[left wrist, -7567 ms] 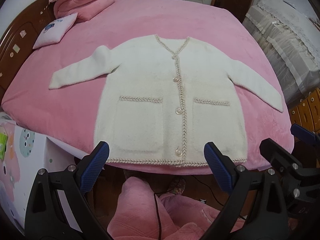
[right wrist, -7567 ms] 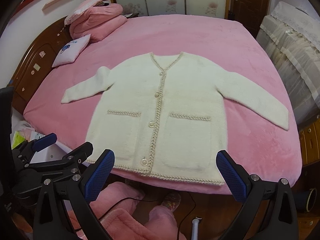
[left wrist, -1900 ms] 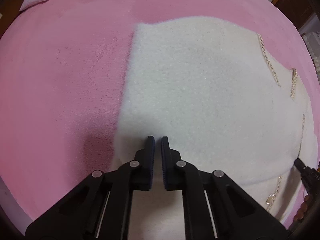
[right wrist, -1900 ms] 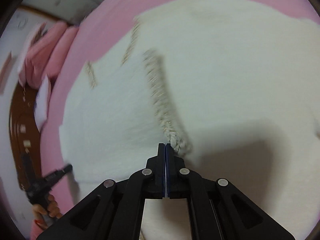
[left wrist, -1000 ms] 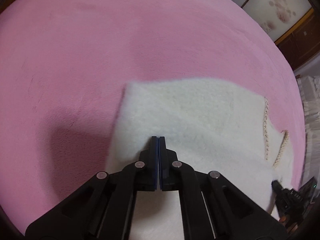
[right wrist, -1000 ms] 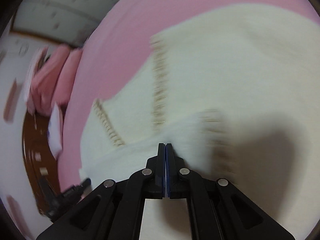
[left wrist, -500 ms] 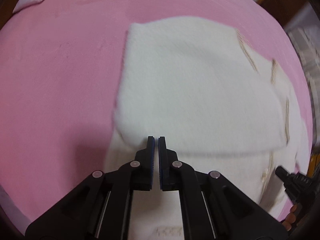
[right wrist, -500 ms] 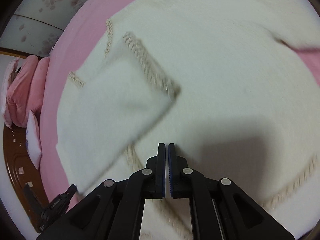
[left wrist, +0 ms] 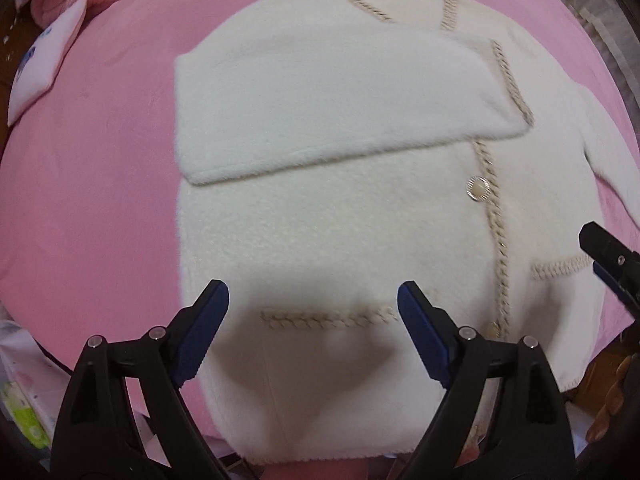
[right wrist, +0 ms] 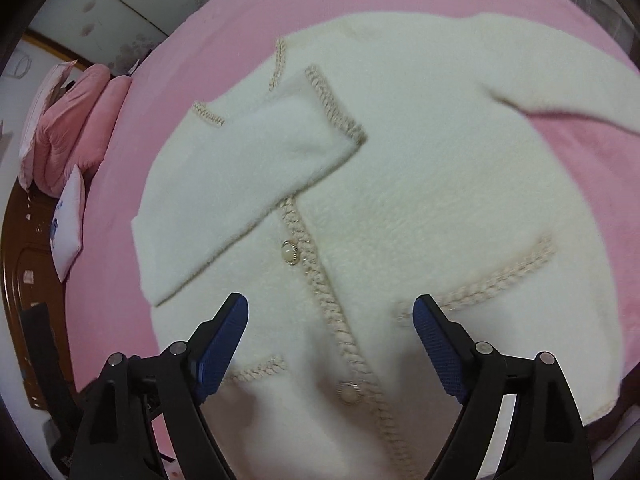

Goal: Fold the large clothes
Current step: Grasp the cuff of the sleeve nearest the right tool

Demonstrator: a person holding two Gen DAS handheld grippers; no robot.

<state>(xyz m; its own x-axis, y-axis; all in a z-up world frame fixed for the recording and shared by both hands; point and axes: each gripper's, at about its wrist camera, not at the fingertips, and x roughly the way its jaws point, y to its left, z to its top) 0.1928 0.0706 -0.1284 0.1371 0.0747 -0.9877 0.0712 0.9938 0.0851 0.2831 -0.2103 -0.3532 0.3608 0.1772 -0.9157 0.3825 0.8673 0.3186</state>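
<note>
- So far, one fold is done: the left sleeve point(left wrist: 332, 108) lies across the chest of the cream cardigan point(left wrist: 340, 240), its braided cuff point(right wrist: 336, 104) past the button band point(right wrist: 316, 276).
- Spread on the pink bed point(left wrist: 80, 184), the cardigan has its hem at the near edge.
- Both my claws have just been opening: my left gripper point(left wrist: 313, 312) and right gripper point(right wrist: 330, 326) hang above the cloth with jaws wide, nothing between them.
- Left to do, I judge: the right sleeve point(right wrist: 560, 80), still stretched out onto the pink, then the body folds.
</note>
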